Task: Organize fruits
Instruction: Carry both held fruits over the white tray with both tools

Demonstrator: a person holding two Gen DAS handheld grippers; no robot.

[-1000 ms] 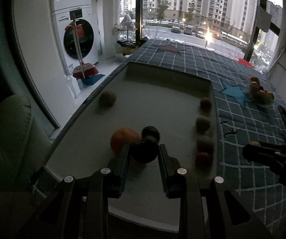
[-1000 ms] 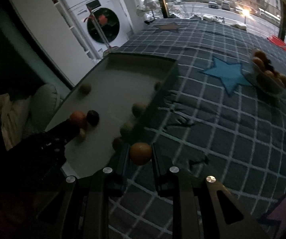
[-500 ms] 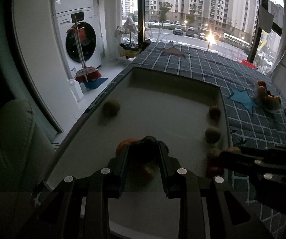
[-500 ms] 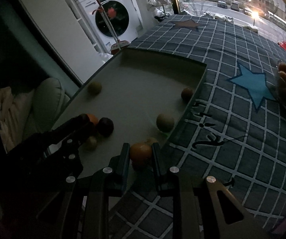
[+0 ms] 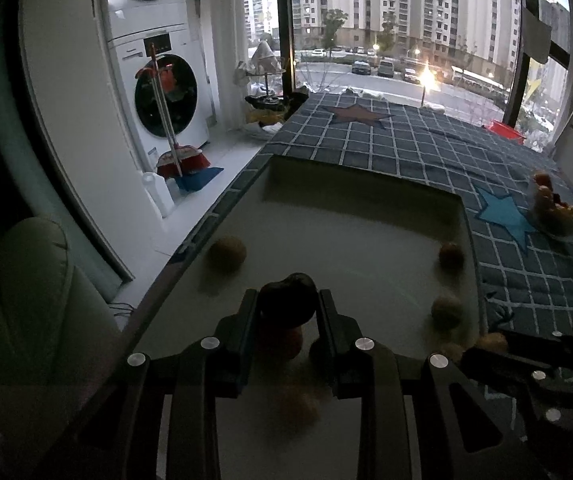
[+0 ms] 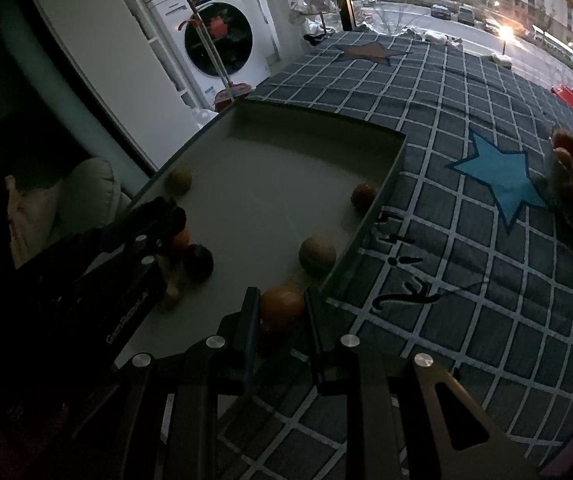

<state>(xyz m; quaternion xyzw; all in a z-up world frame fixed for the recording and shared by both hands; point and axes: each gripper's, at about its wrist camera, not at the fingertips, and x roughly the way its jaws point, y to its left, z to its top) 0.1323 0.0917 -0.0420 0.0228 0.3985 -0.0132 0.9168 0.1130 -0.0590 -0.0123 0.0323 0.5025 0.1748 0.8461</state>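
The checked blue cloth (image 6: 466, 264) with its star patches fills the right half and the top of both my views, and on it lies the big shallow tray (image 5: 366, 178), pale inside, taking up the middle of the left view and the centre left of the right one. Far out at the right edge of each frame a clear bowl of fruit (image 5: 554, 212) stands on the cloth beside the blue star (image 6: 500, 178). My left gripper (image 5: 286, 304), low in the centre of its frame, is clamped on a dark plum (image 5: 286, 298) over the tray floor, with an orange fruit (image 5: 282, 342) just below it between the fingers. My right gripper (image 6: 282, 308) pinches a small orange (image 6: 282, 306) at the tray's near right wall, low in the centre of that frame. Loose in the tray are a tan fruit (image 5: 228, 254) at the left wall, a reddish one (image 6: 364, 196) and a greenish one (image 6: 317, 256) along the right wall, and another dark plum (image 6: 198, 262) beside my left gripper at the left of the right view.
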